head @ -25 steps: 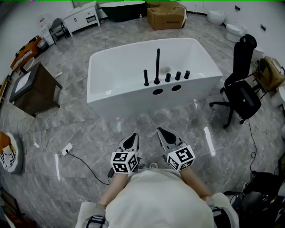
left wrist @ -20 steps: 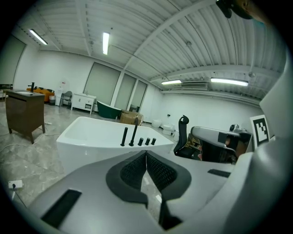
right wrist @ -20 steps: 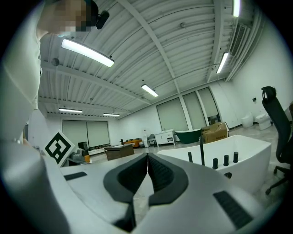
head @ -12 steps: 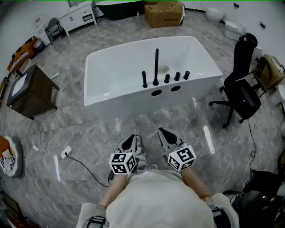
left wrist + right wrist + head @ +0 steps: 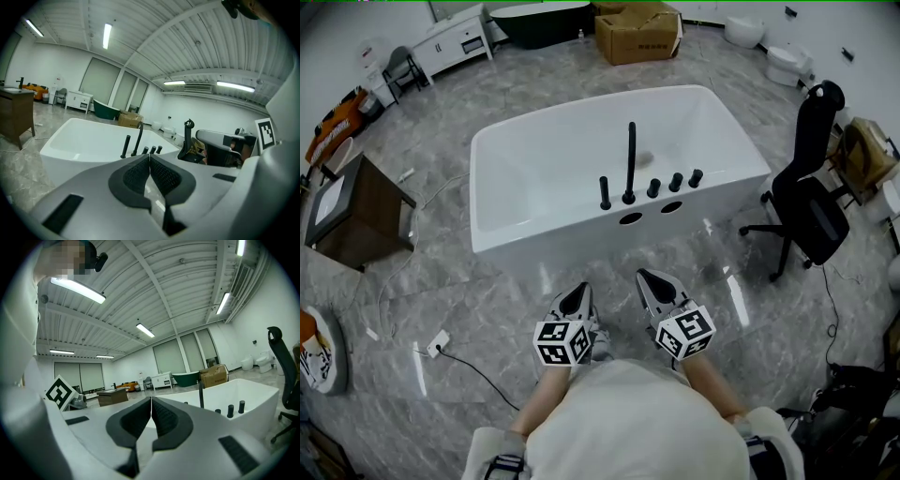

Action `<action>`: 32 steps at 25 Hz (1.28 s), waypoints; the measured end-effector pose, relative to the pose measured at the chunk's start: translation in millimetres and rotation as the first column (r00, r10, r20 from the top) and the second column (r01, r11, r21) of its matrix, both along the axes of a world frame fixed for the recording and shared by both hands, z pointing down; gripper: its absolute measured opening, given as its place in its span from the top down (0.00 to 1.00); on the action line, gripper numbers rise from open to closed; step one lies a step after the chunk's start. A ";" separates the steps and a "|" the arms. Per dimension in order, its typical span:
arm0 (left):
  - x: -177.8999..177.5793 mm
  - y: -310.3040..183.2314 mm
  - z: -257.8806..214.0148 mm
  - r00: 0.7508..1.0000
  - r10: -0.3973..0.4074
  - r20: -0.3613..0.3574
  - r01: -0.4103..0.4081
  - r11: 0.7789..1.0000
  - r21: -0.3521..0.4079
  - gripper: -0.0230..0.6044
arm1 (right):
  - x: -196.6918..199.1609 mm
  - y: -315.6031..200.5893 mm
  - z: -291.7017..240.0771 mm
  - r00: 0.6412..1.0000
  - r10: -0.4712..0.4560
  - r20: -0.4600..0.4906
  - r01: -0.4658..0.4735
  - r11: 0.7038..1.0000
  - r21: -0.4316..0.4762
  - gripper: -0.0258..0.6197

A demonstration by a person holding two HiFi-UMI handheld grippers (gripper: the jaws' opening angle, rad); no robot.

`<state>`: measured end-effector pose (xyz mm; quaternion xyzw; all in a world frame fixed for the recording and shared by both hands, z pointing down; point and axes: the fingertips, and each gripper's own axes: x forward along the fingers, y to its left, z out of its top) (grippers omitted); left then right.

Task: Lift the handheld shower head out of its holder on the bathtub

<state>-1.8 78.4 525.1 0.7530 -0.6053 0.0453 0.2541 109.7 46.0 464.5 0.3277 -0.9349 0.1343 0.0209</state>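
Observation:
A white bathtub stands ahead of me on the marble floor. On its near rim sits a row of black fittings. The handheld shower head stands upright in its holder at the left end, beside the tall spout and three knobs. My left gripper and right gripper hover side by side over the floor, short of the tub, both shut with nothing between the pads. The left gripper view shows the shower head beyond the left gripper's tips. The right gripper faces the spout.
A black office chair stands right of the tub. A wooden cabinet is at the left, with a cable and power strip on the floor. A cardboard box, a dark tub and a toilet lie beyond.
Both grippers and the head camera have moved forward toward the bathtub, which now sits closer and larger in view. The jaws have stayed shut.

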 end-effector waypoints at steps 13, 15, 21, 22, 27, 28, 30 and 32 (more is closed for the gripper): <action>-45.4 -119.1 -14.4 0.997 0.076 -0.026 -0.076 0.997 -0.011 0.93 | -62.0 -106.4 -16.7 0.999 0.027 -0.029 -0.027 1.000 0.006 0.93; -50.7 -132.0 -11.8 0.995 0.091 -0.033 -0.092 0.996 -0.017 0.93 | -69.4 -118.5 -13.2 0.999 0.038 -0.038 -0.038 0.999 -0.002 0.93; -74.5 -165.7 -5.3 0.990 0.136 -0.041 -0.137 0.990 -0.021 0.93 | -95.1 -146.2 2.2 0.995 0.073 -0.069 -0.074 0.997 -0.019 0.93; -79.1 -170.2 -3.2 0.989 0.141 -0.042 -0.142 0.990 -0.022 0.93 | -99.2 -149.8 6.1 0.994 0.080 -0.075 -0.082 0.996 -0.020 0.93; -102.0 -192.7 0.9 0.984 0.174 -0.044 -0.176 0.984 -0.033 0.93 | -119.7 -170.4 21.0 0.988 0.117 -0.100 -0.121 0.992 -0.039 0.93; -106.9 -197.0 2.4 0.983 0.181 -0.044 -0.182 0.983 -0.037 0.93 | -124.1 -174.9 24.6 0.987 0.122 -0.106 -0.127 0.991 -0.041 0.93; -116.0 -204.4 6.6 0.981 0.190 -0.045 -0.192 0.980 -0.046 0.93 | -131.3 -184.1 32.4 0.984 0.135 -0.117 -0.141 0.989 -0.046 0.93; -122.9 -210.8 11.2 0.980 0.195 -0.049 -0.197 0.979 -0.054 0.93 | -135.7 -194.1 40.3 0.980 0.151 -0.127 -0.158 0.986 -0.052 0.93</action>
